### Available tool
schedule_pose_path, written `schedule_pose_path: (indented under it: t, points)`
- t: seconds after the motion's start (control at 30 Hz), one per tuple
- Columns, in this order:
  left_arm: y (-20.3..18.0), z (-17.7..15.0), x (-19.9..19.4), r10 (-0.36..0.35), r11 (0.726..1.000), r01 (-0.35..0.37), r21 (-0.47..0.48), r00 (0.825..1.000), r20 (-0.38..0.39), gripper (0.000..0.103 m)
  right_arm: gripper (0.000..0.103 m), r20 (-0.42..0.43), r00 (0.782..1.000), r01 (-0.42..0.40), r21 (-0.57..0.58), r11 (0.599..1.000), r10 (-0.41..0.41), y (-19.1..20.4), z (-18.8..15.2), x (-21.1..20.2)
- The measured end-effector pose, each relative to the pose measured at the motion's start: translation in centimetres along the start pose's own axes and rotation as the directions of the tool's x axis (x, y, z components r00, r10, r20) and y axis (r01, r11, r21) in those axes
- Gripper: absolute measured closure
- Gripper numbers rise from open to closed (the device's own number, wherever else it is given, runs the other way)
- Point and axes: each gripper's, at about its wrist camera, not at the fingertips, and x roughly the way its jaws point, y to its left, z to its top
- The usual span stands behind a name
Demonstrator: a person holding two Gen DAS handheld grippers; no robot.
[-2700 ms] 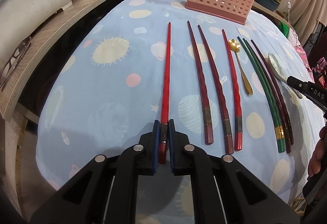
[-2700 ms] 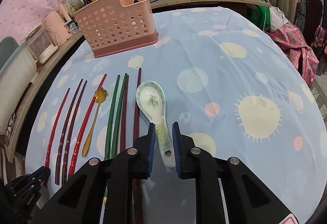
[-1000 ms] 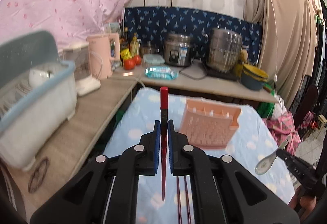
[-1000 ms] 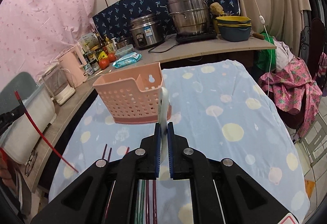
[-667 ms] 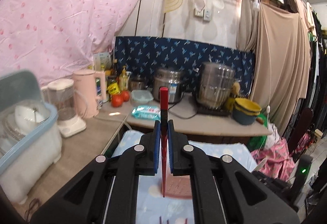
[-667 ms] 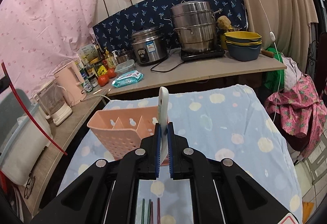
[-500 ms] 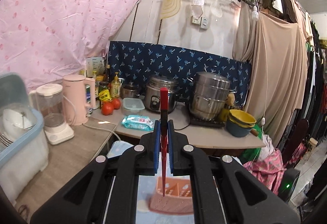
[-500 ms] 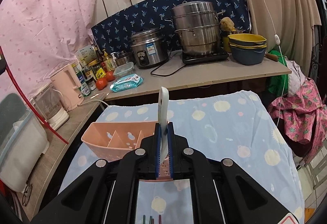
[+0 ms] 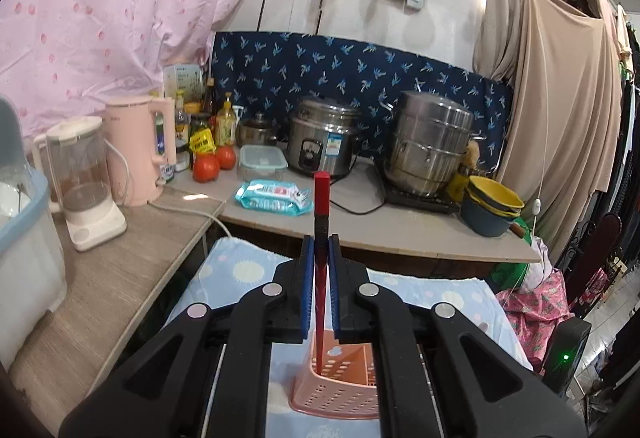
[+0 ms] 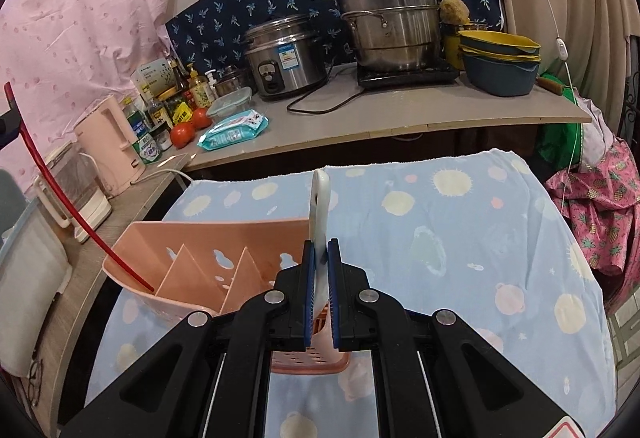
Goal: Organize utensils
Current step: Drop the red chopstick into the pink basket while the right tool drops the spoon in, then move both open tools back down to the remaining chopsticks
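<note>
On the left, our left gripper (image 9: 321, 266) has its jaws clamped on the red chopstick (image 9: 320, 238) near its thick square end, the stick hanging upright with its thin tip already inside the leftmost compartment of the pink utensil caddy (image 10: 224, 238). We judge the chopstick light, stiff and lacquer-slick, so a grip near the butt lets it swing; a hold closer to mid-length would steady it. The caddy, standing on the blue spotted tablecloth (image 10: 460, 238), looks like light plastic that could tip if nudged. On the right, our right gripper (image 10: 320, 270) has its jaws clamped on the white ceramic spoon (image 10: 320, 198), held edge-on above the caddy's right end. We judge the spoon heavier, smooth and breakable, so it wants lowering in, not dropping.
</note>
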Motion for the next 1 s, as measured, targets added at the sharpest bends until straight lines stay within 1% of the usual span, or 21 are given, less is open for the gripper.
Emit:
schedule_pose_path:
  t: [0.1,0.17,0.2,0.23,0.3,0.47,0.6,0.7,0.83,1.0]
  points:
    - [0.4,-0.6,0.7,0.010,1.000,-0.010,-0.004,1.000,-0.022,0.095,0.096,0.012,1.000,0.005,-0.004,1.000,-0.005,0.1,-0.3,-0.1]
    - [0.7,-0.8,0.7,0.030,1.000,-0.030,-0.008,0.999,-0.018,0.084,0.091,0.022,1.000,0.008,0.000,1.000,-0.008,0.1,-0.3,-0.4]
    - [0.8,-1.0,0.5,0.044,0.999,-0.044,-0.008,0.999,-0.009,0.070,0.091,0.028,1.000,0.008,0.001,1.000,-0.009,0.1,-0.3,-0.7]
    - [0.9,-1.0,0.3,0.054,0.999,-0.054,-0.006,0.999,-0.001,0.062,0.090,0.033,0.999,0.010,0.000,1.000,-0.010,0.2,-0.3,-1.0]
    - [0.9,-1.2,-0.3,0.075,0.997,-0.075,0.009,0.997,0.013,0.060,0.088,0.045,0.999,0.015,-0.005,1.000,-0.014,0.3,-0.4,-1.7]
    - [1.0,-2.4,-2.1,0.106,0.994,-0.106,0.038,0.994,0.000,0.060,0.076,0.069,0.998,0.011,-0.016,1.000,-0.010,0.7,-1.4,-4.4]
    - [1.3,-4.2,-4.2,0.125,0.990,-0.124,0.060,0.992,-0.015,0.057,0.071,0.074,0.997,0.001,-0.036,0.999,0.001,1.3,-3.2,-7.2]
    - [1.7,-6.5,-5.8,0.141,0.988,-0.137,0.074,0.989,-0.045,0.054,0.069,0.066,0.998,-0.009,-0.037,0.999,0.012,1.3,-5.3,-9.4]
    - [2.7,-10.0,-7.8,0.147,0.987,-0.139,0.075,0.983,-0.110,0.054,0.069,0.038,0.999,-0.005,-0.036,0.999,0.006,1.0,-8.9,-11.9]
    - [3.8,-15.4,-10.0,0.183,0.981,-0.166,0.100,0.964,-0.195,0.054,0.069,-0.027,1.000,0.015,-0.025,1.000,-0.015,0.0,-13.8,-14.4]
